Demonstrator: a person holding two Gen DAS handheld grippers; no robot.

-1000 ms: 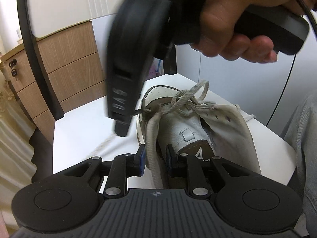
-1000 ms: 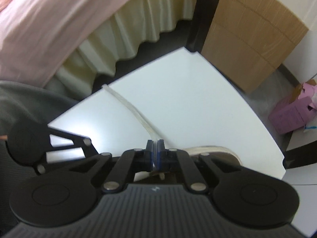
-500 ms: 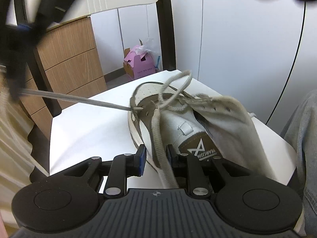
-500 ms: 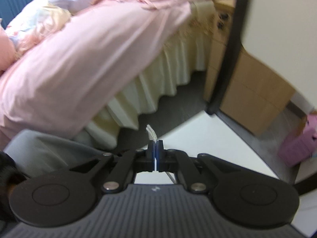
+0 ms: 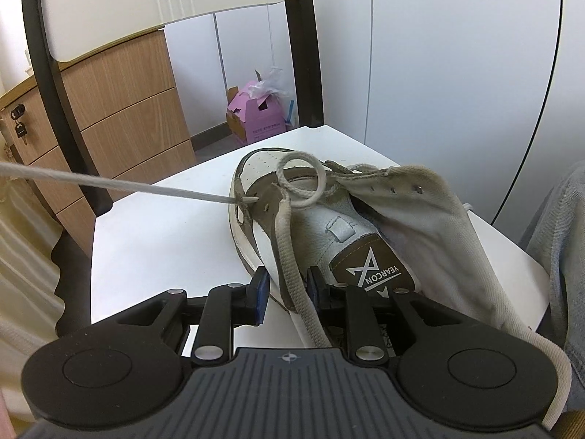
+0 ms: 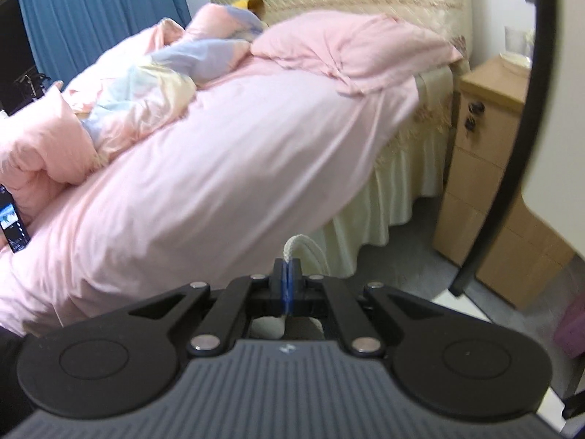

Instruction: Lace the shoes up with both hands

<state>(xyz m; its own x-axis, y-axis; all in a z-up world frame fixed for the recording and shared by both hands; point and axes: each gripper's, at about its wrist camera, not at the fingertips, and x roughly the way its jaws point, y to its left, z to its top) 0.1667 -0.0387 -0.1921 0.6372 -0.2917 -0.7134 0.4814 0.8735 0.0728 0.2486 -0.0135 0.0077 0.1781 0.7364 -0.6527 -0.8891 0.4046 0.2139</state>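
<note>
Shoe [image 5: 329,219]: we find it lying on the white surface [image 5: 157,241] directly ahead of the left gripper [image 5: 287,291], tongue label facing the camera, toe pointing away.
Left gripper: we record its jaws spread, one on each side of a slack lace end [image 5: 292,267]; neither pad touches the lace that we can see.
Slack lace end: it runs from a loose loop over the tongue down between the left jaws and out of view under the gripper body.
Taut lace [image 5: 120,183]: we note it stretched straight from an eyelet on the shoe's left flank out past the left edge of the left wrist view.
Right gripper [image 6: 287,274]: we record its jaws pressed together, pinching the lace [image 6: 303,252], a short bend of which sticks out just beyond the tips.
Beyond the right gripper: a bed [image 6: 219,146] with pink bedding, and a wooden cabinet [image 6: 486,168] to its right.
</note>
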